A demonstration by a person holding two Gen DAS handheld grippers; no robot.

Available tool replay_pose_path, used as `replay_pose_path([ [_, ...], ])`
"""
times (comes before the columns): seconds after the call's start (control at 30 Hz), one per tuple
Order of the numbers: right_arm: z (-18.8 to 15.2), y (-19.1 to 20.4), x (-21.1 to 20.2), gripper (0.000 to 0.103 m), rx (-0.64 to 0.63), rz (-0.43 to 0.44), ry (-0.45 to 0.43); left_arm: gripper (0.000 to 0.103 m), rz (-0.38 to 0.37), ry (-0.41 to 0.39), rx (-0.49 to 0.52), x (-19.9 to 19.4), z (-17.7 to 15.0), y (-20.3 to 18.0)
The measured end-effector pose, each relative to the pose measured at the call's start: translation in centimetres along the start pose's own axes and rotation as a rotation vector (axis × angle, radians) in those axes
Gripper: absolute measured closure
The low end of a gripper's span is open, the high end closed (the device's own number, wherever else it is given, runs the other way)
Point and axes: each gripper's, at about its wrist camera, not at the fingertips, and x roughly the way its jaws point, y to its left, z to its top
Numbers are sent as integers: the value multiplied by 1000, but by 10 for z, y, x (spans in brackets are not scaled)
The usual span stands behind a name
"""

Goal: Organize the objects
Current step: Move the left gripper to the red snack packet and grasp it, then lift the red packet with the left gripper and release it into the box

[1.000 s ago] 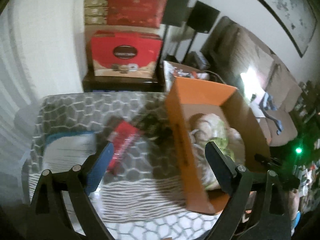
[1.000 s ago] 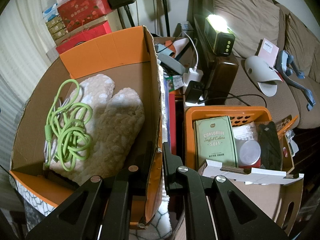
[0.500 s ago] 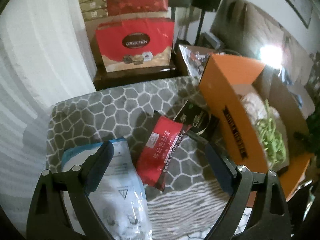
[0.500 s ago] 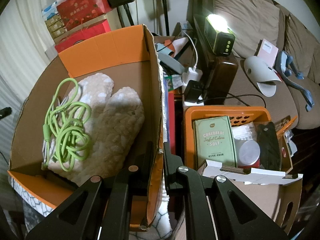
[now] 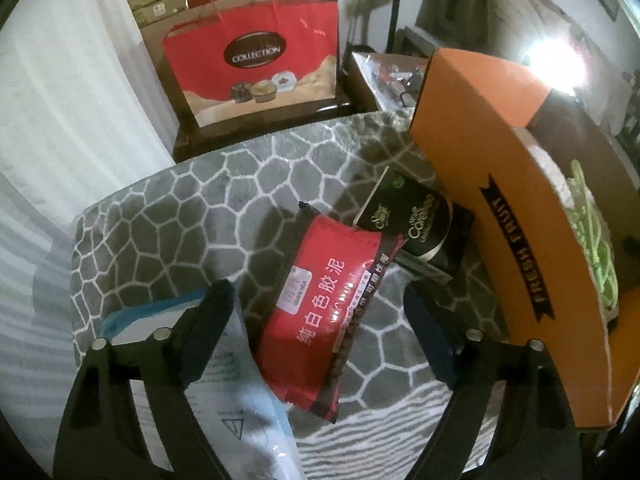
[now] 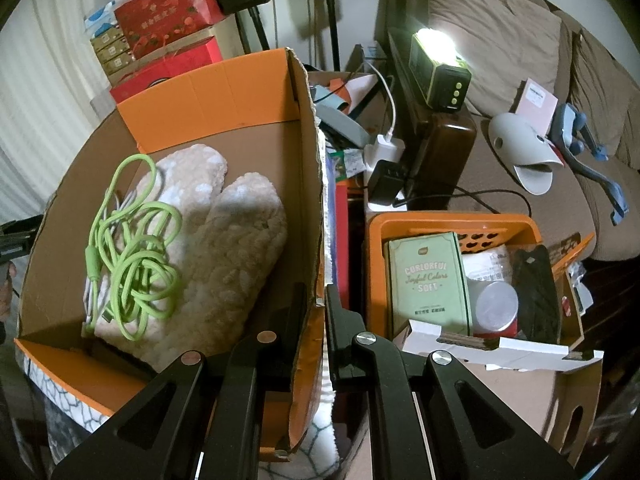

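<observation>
A red snack packet (image 5: 332, 312) lies on the grey honeycomb-patterned cloth (image 5: 192, 216). My left gripper (image 5: 320, 312) hangs just above it. Its jaws are closing with the packet between them, and the pads stand clear of it. A black box (image 5: 416, 224) lies past the packet, and a white and blue pouch (image 5: 224, 380) lies under the left finger. The orange cardboard box (image 5: 500, 184) stands to the right. My right gripper (image 6: 316, 300) is shut on the near wall of the orange cardboard box (image 6: 208, 92). Inside lie cream fluffy mittens (image 6: 232, 240) and a green cable (image 6: 128, 248).
A red gift bag (image 5: 256, 60) and stacked cartons stand behind the cloth. Right of the box is an orange basket (image 6: 452, 222) holding a green tin (image 6: 428, 280), a cup and a dark item. A lit lamp (image 6: 440, 68) and a sofa lie beyond.
My left gripper has sunk and swung left, from over the orange box to over the red packet, and its jaws have narrowed a little. The right gripper has kept still on the box wall.
</observation>
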Motion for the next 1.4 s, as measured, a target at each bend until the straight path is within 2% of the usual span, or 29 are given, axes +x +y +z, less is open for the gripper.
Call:
replay_pose_path([
  [0.17,0,0,0,95,-3,-1,1,33,18,28,-6,12,2,2],
  [0.23,-1,1,0,95,-5,-2,2,49,5,29,-26,13,3,5],
  [0.33,1,2,1,95,-6,-4,4,53,-17,23,-64,10,5,9],
  [0.47,1,2,2,95,-7,-4,4,55,-23,1,-97,0,6,12],
  [0.6,1,3,2,95,-5,0,4,55,-60,-43,-119,-21,10,10],
  [0.93,3,4,1,95,-5,2,5,55,-164,-163,-58,-88,44,-38],
  [1.17,3,4,1,95,-4,3,6,55,-215,-164,-63,-84,75,-64],
  [1.4,4,5,2,95,-5,4,7,55,-225,-151,-79,-67,93,-87],
])
